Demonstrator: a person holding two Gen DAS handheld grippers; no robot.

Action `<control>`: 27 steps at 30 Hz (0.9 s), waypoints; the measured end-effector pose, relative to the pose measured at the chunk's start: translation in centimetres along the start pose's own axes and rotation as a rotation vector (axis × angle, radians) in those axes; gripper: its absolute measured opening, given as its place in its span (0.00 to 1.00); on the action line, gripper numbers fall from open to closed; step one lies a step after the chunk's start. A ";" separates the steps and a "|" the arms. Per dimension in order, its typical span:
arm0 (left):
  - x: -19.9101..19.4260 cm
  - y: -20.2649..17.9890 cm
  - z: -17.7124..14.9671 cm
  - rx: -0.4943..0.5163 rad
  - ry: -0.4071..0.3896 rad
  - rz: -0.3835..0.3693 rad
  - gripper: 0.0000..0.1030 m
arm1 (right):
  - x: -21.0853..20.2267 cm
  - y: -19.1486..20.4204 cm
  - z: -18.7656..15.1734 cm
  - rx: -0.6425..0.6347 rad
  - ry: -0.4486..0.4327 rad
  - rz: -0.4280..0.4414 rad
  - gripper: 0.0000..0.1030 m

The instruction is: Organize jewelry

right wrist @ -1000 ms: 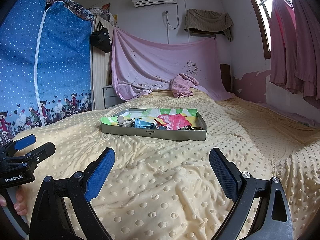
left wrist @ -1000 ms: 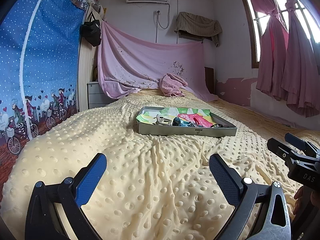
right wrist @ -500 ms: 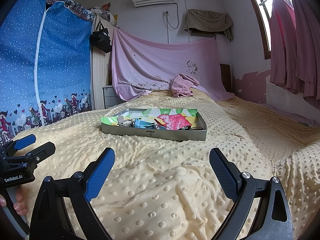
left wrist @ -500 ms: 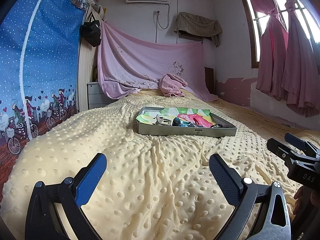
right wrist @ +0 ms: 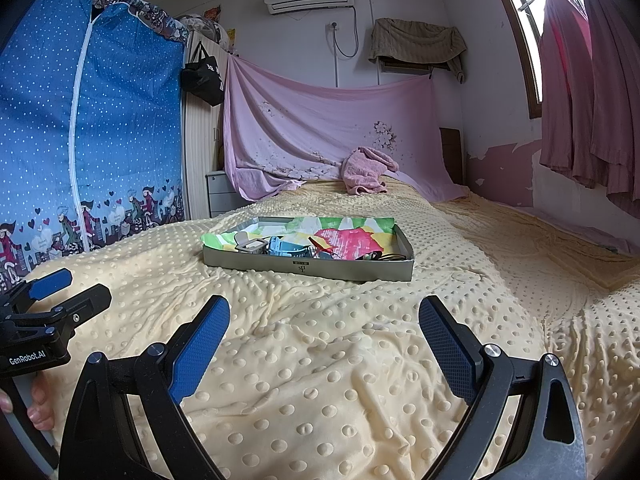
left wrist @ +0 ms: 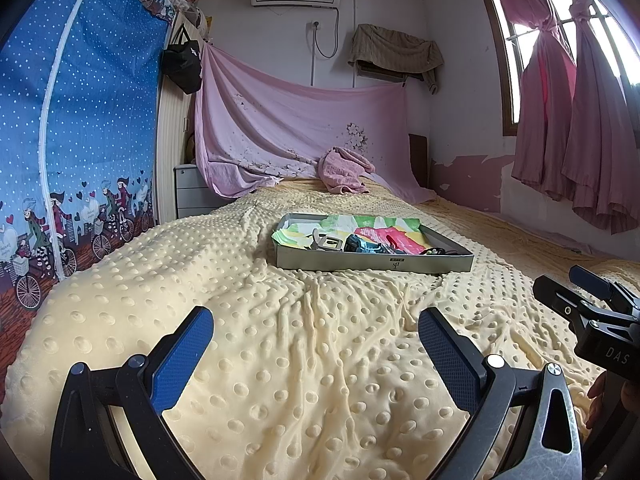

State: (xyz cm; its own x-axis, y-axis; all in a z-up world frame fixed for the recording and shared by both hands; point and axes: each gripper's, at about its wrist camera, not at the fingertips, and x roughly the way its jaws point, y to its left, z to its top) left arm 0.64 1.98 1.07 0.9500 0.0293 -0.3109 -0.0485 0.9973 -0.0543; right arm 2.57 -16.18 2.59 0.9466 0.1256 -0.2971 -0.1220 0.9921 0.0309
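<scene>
A shallow grey box [left wrist: 372, 265] [right wrist: 308, 269] lies on the yellow dotted blanket in the middle of the bed. It is lined with bright green, white and pink paper [left wrist: 384, 229] [right wrist: 352, 236]. Inside lie a grey watch [left wrist: 328, 243] [right wrist: 252, 245], a blue watch [left wrist: 360, 245] [right wrist: 286, 249] and dark cords [left wrist: 438, 252] [right wrist: 386, 257]. My left gripper [left wrist: 316, 340] is open and empty, well short of the box. My right gripper [right wrist: 324, 328] is open and empty too, beside the left one.
The yellow dotted blanket [left wrist: 280, 360] [right wrist: 320, 360] covers the bed. A pink towel [left wrist: 344, 170] lies at the head. A blue fabric wardrobe [left wrist: 72, 140] stands left. Pink curtains [left wrist: 576, 128] hang right. The other gripper shows at each view's edge [left wrist: 592, 312] [right wrist: 44, 320].
</scene>
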 end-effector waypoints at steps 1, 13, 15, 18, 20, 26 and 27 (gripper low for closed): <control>0.0 0.0 0.0 0.000 0.000 0.002 1.00 | 0.0 0.0 0.0 0.000 0.000 0.000 0.90; -0.1 0.1 0.1 0.001 -0.004 0.008 1.00 | 0.0 0.0 0.0 0.000 0.001 0.000 0.91; -0.1 0.2 0.1 0.002 -0.005 0.008 1.00 | 0.0 0.0 0.0 0.000 0.000 0.000 0.91; 0.0 0.3 0.1 0.002 -0.004 0.011 1.00 | 0.0 0.0 0.0 0.000 0.000 0.000 0.91; -0.1 0.2 0.1 0.002 -0.004 0.009 1.00 | 0.0 0.0 0.0 0.000 0.000 0.000 0.91; -0.1 0.1 0.0 0.005 -0.006 0.009 1.00 | 0.0 0.0 0.0 -0.001 0.000 0.000 0.91; -0.1 0.2 0.1 0.006 -0.007 0.009 1.00 | 0.0 0.0 -0.1 -0.001 0.000 0.000 0.91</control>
State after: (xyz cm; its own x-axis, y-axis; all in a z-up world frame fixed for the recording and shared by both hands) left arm 0.58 2.21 1.13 0.9516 0.0382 -0.3049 -0.0548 0.9974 -0.0459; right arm 2.56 -16.15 2.54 0.9465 0.1255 -0.2972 -0.1222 0.9921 0.0298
